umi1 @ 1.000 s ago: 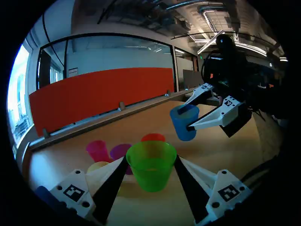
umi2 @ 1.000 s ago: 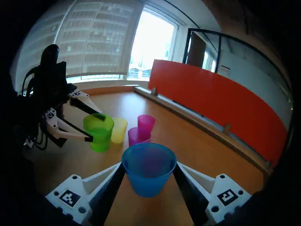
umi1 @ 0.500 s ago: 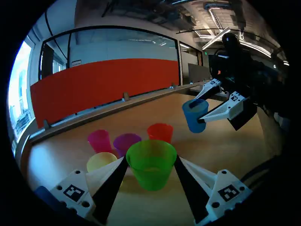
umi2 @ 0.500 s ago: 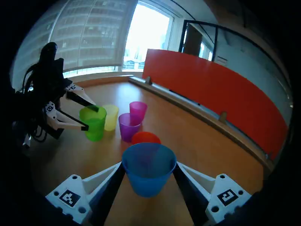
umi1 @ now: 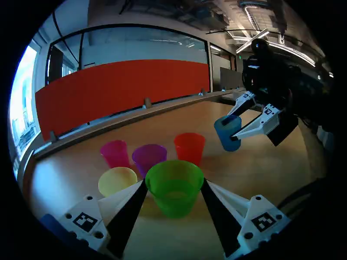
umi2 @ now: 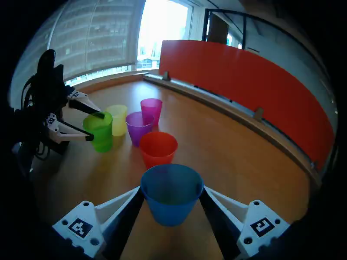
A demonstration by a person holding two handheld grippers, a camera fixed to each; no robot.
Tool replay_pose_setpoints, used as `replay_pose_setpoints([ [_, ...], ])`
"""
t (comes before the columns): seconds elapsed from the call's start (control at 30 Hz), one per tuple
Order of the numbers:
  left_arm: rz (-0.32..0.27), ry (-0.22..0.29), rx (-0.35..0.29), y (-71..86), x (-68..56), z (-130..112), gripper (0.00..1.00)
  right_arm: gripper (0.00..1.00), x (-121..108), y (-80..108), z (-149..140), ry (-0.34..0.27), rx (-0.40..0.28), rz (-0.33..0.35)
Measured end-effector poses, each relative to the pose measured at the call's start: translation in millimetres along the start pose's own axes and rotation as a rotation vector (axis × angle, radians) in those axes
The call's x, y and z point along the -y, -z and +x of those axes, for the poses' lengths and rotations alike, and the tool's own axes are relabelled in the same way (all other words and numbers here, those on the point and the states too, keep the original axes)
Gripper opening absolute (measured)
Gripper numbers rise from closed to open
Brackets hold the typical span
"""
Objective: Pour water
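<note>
1. Yellow translucent plastic cup [umi1: 117, 181] stands upright on the wooden tabletop [umi1: 260, 169], leftmost in the left gripper view.
2. Behind it, toward the tabletop's far edge, a pink plastic cup [umi1: 115, 154] and a purple plastic cup [umi1: 148, 158] stand close side by side.
3. Next comes the left gripper [umi1: 173, 184], clenched on a green translucent plastic cup [umi1: 174, 201]. One finger presses each side, and the cup is upright. The right gripper view shows this pair just beside the yellow cup.
4. An orange-red plastic cup [umi1: 189, 147] stands upright right of the purple one, apart from the green cup.
5. Farther right, well apart from the cluster, the right gripper [umi1: 230, 130] grasps a blue plastic cup [umi1: 226, 134], upright, with both fingers against its wall. Whether it touches the tabletop I cannot tell.
6. A red-orange partition panel [umi1: 126, 93] runs along the tabletop's far edge.
</note>
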State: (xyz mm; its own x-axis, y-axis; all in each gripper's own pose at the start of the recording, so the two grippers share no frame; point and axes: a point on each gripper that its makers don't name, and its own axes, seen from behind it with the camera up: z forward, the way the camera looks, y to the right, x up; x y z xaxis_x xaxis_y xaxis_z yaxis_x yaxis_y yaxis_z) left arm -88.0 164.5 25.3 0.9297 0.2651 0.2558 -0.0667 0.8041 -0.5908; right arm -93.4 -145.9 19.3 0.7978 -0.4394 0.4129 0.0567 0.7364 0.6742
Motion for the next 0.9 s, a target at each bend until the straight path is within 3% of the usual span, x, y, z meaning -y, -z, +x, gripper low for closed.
replay_pose_setpoints([
  [0.47, 0.006, 0.018, 0.017, -8.5, 5.8, -10, 0.87, 0.90, -15, -13.8, -15, 0.007, 0.036, -0.026],
  [0.9, -0.003, 0.025, 0.027, -8.0, 2.5, -13, 0.87, 0.90, -23, -20.8, -22, 0.006, 0.062, -0.039],
])
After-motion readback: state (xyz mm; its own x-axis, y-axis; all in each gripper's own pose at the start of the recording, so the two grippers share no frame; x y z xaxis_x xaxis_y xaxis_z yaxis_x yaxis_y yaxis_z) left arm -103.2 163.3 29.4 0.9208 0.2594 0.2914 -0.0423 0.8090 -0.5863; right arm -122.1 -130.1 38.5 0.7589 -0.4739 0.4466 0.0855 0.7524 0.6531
